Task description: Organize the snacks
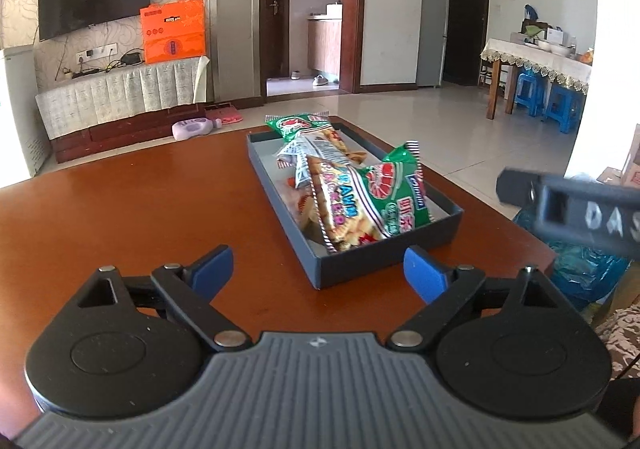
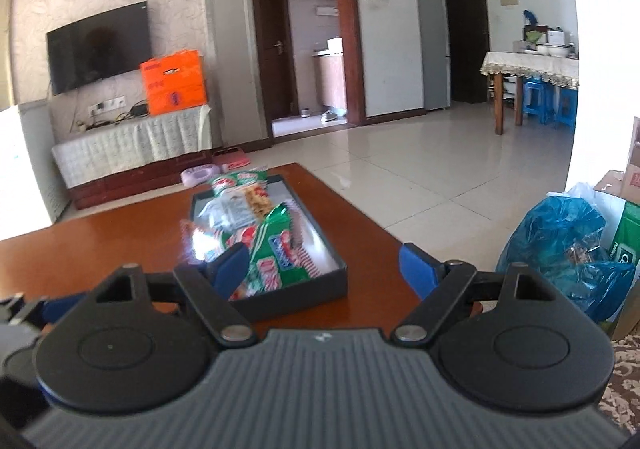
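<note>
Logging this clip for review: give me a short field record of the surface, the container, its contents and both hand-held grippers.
surface: brown wooden table
container: dark shallow tray on the table, open top
contents: snack packets piled inside, green and striped wrappers, overlapping
loose snacks on table: none visible
left hand-held gripper: open, empty, just short of the tray's near edge
right hand-held gripper: open, empty, at the tray's near right corner
beside table: blue plastic bag on the floor

Both wrist views look forward low over the table (image 1: 120,209), facing the snack tray (image 1: 360,269); right view sits just right of it. Shared: tray (image 2: 280,297), TV (image 1: 94,9).
</note>
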A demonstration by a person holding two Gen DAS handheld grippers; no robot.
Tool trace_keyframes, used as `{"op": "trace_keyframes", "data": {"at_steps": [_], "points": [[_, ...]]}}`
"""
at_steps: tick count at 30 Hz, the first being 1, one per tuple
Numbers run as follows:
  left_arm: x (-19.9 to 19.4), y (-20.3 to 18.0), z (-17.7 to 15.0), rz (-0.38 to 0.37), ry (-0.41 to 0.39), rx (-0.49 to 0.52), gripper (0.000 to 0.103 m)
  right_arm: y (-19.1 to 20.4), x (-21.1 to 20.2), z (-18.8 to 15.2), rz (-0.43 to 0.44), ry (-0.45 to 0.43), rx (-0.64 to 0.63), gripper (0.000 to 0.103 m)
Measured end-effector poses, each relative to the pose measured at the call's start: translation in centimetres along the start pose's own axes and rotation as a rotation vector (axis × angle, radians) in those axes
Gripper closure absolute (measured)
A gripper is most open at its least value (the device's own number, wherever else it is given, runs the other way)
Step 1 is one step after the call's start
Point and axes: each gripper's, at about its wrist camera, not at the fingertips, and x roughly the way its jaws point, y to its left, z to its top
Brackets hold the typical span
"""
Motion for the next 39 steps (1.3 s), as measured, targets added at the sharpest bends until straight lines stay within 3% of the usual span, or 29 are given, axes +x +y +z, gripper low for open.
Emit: {"op": "trace_keyframes", "data": {"at_steps": [9,30,39], "points": [[-1.1,-1.6,-1.2,-0.012,0.003,0.064,0.005,-1.8,-1.9,-1.8,-0.003,0.079,0.030,0.019],[-0.7,-2.0,-2.2,-0.029,0.008,0.090,0.003,-2.4,-2.1,-2.1,0.011,0.100,0.021,0.019],[-1.6,-2.7,-2.4,-0.022,-0.053,0.121,0.000,-2.6,-2.3,-1.9,0.012,0.104,0.018,0.019]]}}
